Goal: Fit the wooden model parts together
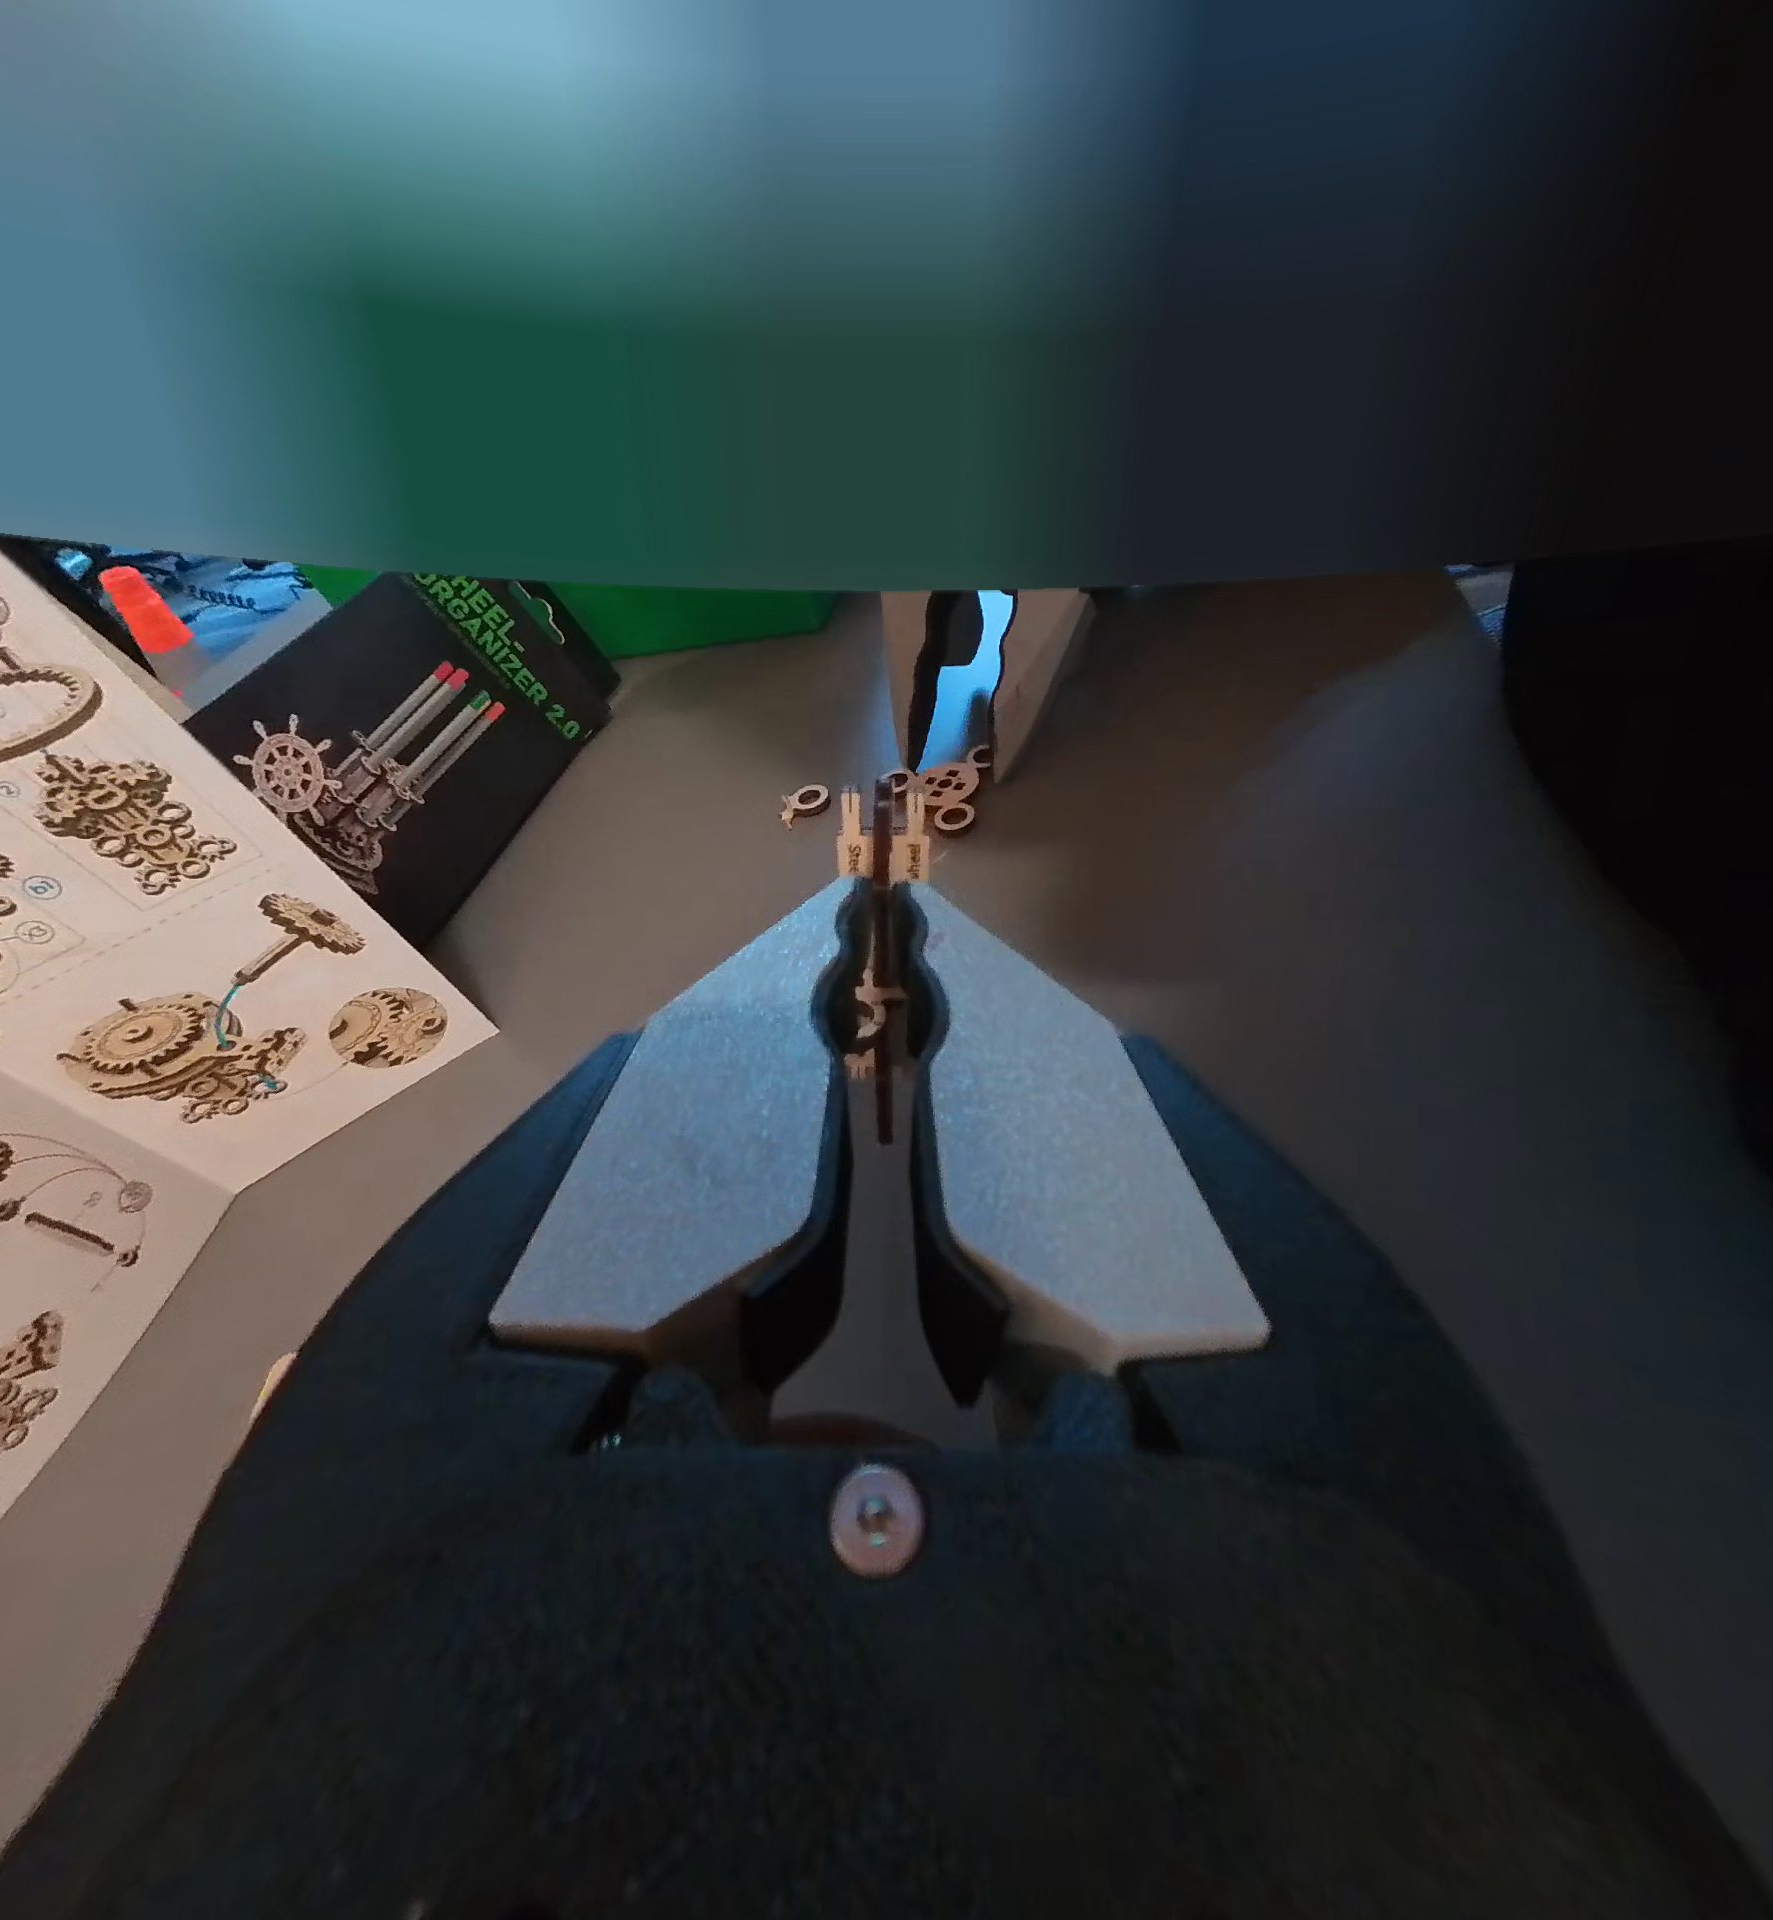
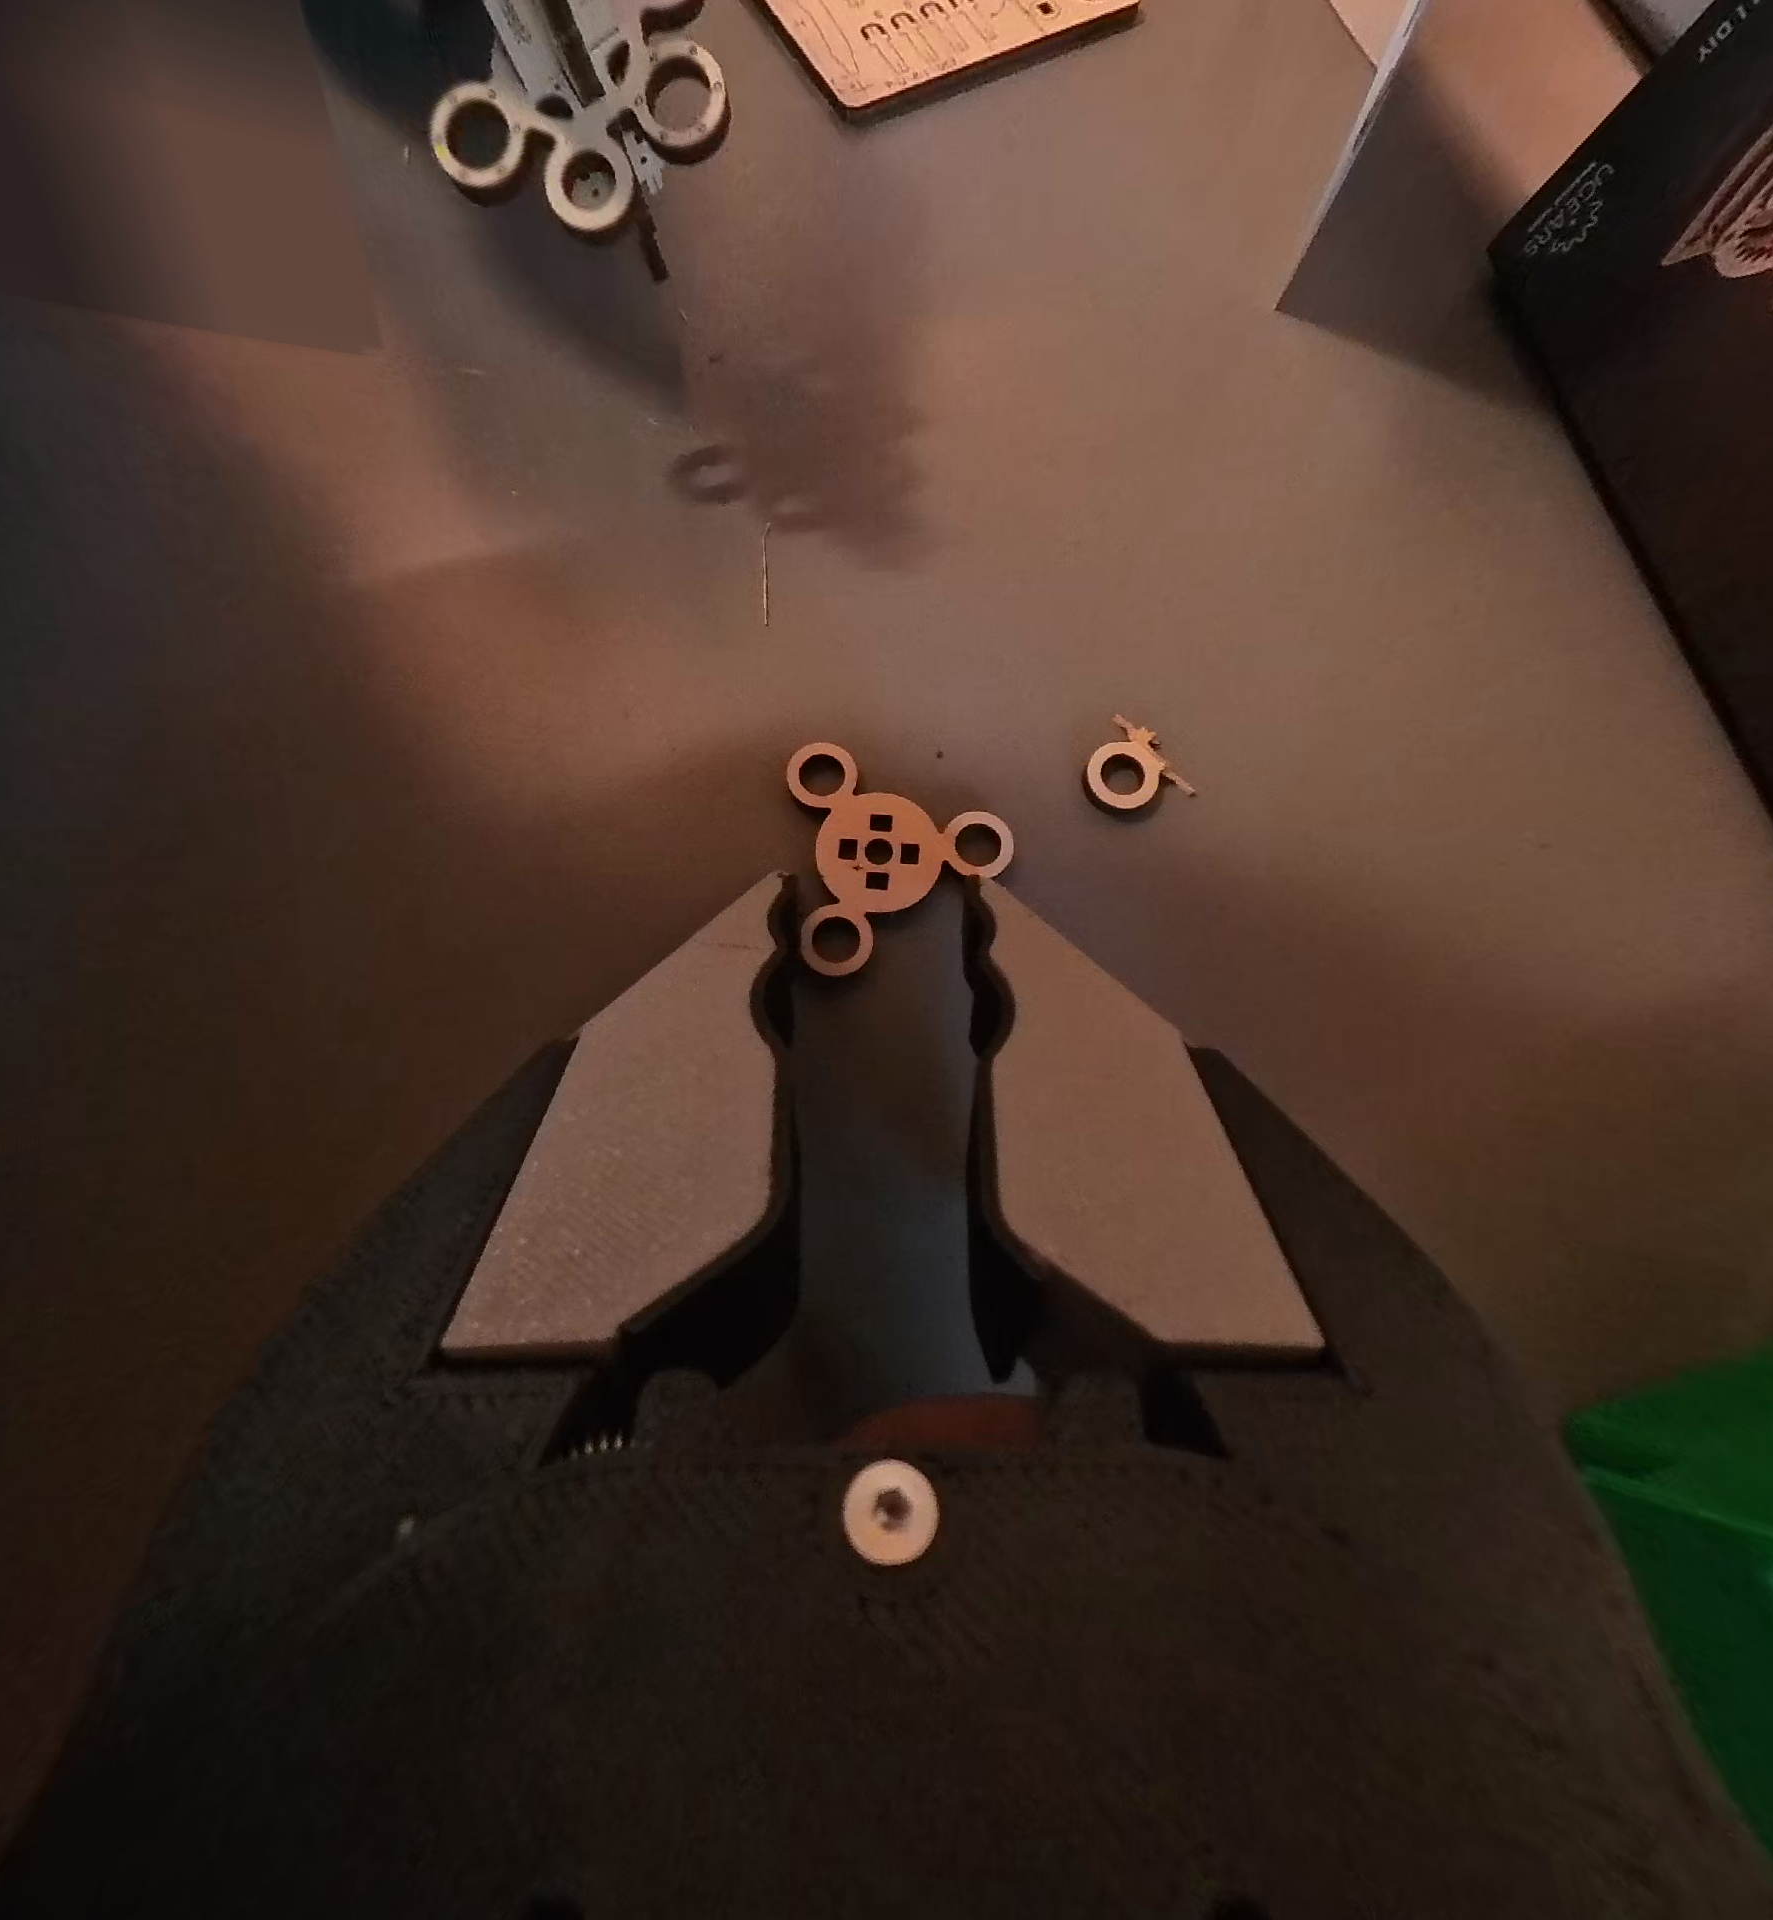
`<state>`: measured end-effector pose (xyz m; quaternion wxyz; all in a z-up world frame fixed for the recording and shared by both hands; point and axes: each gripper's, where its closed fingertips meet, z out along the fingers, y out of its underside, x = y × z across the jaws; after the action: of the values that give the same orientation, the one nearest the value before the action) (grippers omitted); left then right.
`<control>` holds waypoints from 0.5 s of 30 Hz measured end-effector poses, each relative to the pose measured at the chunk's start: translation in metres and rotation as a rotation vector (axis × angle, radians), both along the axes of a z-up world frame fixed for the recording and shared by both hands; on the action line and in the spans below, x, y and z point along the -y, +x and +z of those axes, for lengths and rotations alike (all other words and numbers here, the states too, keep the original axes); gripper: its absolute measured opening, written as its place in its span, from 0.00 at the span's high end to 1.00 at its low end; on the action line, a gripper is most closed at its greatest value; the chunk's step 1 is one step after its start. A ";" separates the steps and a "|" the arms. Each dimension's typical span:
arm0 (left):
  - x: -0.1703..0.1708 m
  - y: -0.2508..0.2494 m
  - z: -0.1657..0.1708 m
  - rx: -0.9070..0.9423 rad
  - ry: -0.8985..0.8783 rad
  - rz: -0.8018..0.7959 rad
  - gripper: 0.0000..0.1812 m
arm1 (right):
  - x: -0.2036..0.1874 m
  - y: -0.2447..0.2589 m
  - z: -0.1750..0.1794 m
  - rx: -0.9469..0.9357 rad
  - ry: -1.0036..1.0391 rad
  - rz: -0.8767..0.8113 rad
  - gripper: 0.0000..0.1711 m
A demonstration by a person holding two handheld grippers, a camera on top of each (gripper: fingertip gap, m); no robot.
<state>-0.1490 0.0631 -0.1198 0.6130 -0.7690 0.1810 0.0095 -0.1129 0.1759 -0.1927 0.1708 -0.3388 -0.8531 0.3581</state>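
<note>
My left gripper (image 1: 880, 896) is shut on a thin wooden part (image 1: 854, 854), seen edge-on with pale tabs sticking out past the tips. In the right wrist view this part (image 2: 581, 135) shows three rings, held above the table at the top left. My right gripper (image 2: 880, 883) is open and low over the grey table (image 2: 1225, 623). A flat three-lobed wooden disc (image 2: 911, 821) with square holes lies between its tips; whether they touch it I cannot tell. A small wooden ring (image 2: 1098, 790) lies to its right. In the left wrist view the disc (image 1: 939, 790), ring (image 1: 802, 802) and right gripper (image 1: 955, 764) lie just beyond the held part.
An instruction sheet (image 1: 134, 935) and a black box (image 1: 414, 748) lie left of my left gripper. A wooden parts sheet (image 2: 955, 42) lies at the far edge of the right wrist view. A black box (image 2: 1692, 416) and a green object (image 2: 1723, 1507) are on its right.
</note>
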 end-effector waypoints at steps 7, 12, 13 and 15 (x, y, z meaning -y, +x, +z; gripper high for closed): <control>0.002 -0.007 0.005 0.074 0.012 0.013 1.00 | 0.000 0.000 0.000 0.000 0.000 0.001 0.84; 0.002 -0.013 0.008 0.136 0.017 0.027 1.00 | 0.000 0.000 0.000 -0.002 0.002 0.001 0.84; 0.002 -0.013 0.008 0.140 0.019 0.028 1.00 | 0.000 0.000 0.000 -0.003 0.003 0.001 0.84; 0.002 -0.013 0.008 0.141 0.018 0.027 1.00 | 0.001 0.000 0.000 -0.003 0.003 0.001 0.84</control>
<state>-0.1623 0.0608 -0.1118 0.6309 -0.7647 0.1267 -0.0347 -0.1127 0.1753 -0.1923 0.1721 -0.3376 -0.8536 0.3576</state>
